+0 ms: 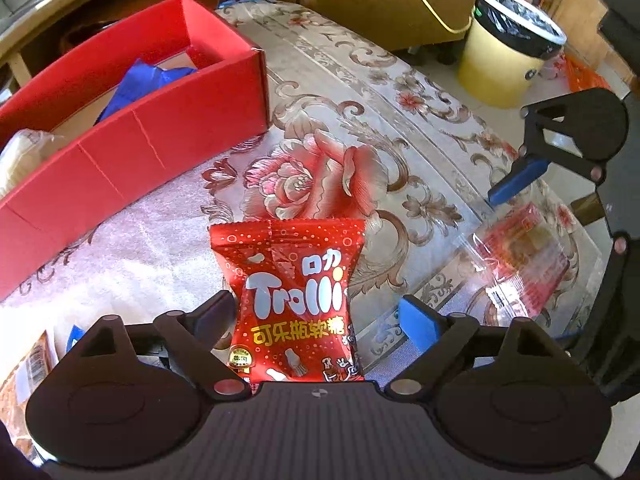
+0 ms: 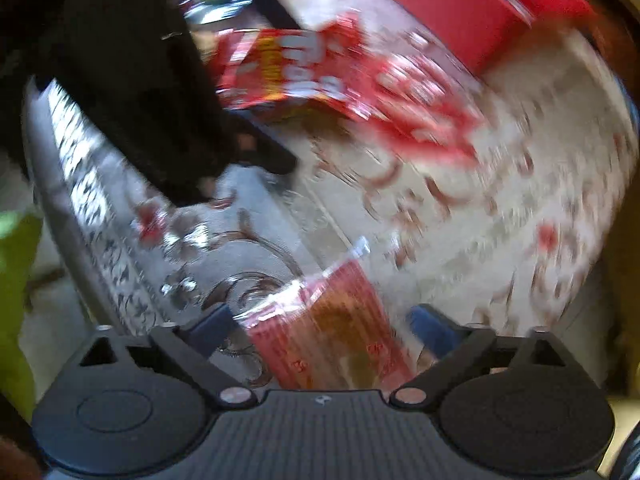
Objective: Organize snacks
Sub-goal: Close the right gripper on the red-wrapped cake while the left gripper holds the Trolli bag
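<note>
Floral tablecloth [image 1: 400, 80] under sunlight, red box [image 1: 132, 136] at its far left, left gripper [image 1: 316, 316] spread wide around a red Trolli candy bag [image 1: 294, 296], pads clear, right gripper [image 2: 320, 330] released above a clear-wrapped snack [image 2: 336, 336], that view blurred.

Ahead of the left gripper [image 1: 316, 316], beyond the Trolli gummy packet [image 1: 296, 292] lying between its spread fingers, the floral tablecloth [image 1: 360, 92] lies bare to the table's far edge. The red cardboard box [image 1: 132, 136] walls off its forward left. To its right, the right gripper [image 1: 516, 180] and a clear-wrapped red snack [image 1: 528, 256] fill the way. Between packet and clear snack runs a bare strip of cloth.
</note>
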Available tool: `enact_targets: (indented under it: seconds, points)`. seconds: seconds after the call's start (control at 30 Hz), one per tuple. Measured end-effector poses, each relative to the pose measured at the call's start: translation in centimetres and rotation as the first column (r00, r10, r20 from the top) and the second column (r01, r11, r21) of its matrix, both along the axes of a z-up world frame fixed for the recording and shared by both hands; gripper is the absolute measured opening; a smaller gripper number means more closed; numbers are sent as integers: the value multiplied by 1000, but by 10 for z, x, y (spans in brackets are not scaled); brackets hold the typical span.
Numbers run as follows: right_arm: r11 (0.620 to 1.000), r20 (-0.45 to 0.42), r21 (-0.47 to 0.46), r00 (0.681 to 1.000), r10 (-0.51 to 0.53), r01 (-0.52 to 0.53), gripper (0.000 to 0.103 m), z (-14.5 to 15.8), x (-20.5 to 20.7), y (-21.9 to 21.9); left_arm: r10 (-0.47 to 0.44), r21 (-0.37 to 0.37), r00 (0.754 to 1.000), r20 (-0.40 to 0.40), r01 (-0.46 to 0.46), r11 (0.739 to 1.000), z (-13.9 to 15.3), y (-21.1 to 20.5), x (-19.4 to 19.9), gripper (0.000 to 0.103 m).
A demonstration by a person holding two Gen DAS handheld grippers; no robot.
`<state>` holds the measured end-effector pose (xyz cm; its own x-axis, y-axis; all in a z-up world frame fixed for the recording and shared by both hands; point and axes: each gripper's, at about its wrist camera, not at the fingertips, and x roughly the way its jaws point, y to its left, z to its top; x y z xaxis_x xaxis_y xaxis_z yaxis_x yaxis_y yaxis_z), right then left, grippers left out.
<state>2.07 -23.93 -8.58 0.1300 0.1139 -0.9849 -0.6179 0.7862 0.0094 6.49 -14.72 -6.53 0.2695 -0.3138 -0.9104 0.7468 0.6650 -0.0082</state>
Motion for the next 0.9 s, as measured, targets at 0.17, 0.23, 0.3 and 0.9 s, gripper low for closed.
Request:
enact_targets:
  seconds: [0.17,0.23,0.3,0.9]
  points:
    - [990,54,50,989,-137,134,101,0,-7,-5,-19,21,1000,16,18,1000,-6,-9,-4,103]
    - [981,54,44,980,-192,190,99,0,-12,-7,12,11,1000,17,-12,1000,-5,-7,-3,100]
    - [972,62,52,971,-230,227,83,5,-19,-9,45,0,999,24,-45,999,-1,-3,-2,90]
    - [848,151,202,840,-522,491,53,40,-27,-5,177,-79,983,57,-172,982,35,34,-11,57]
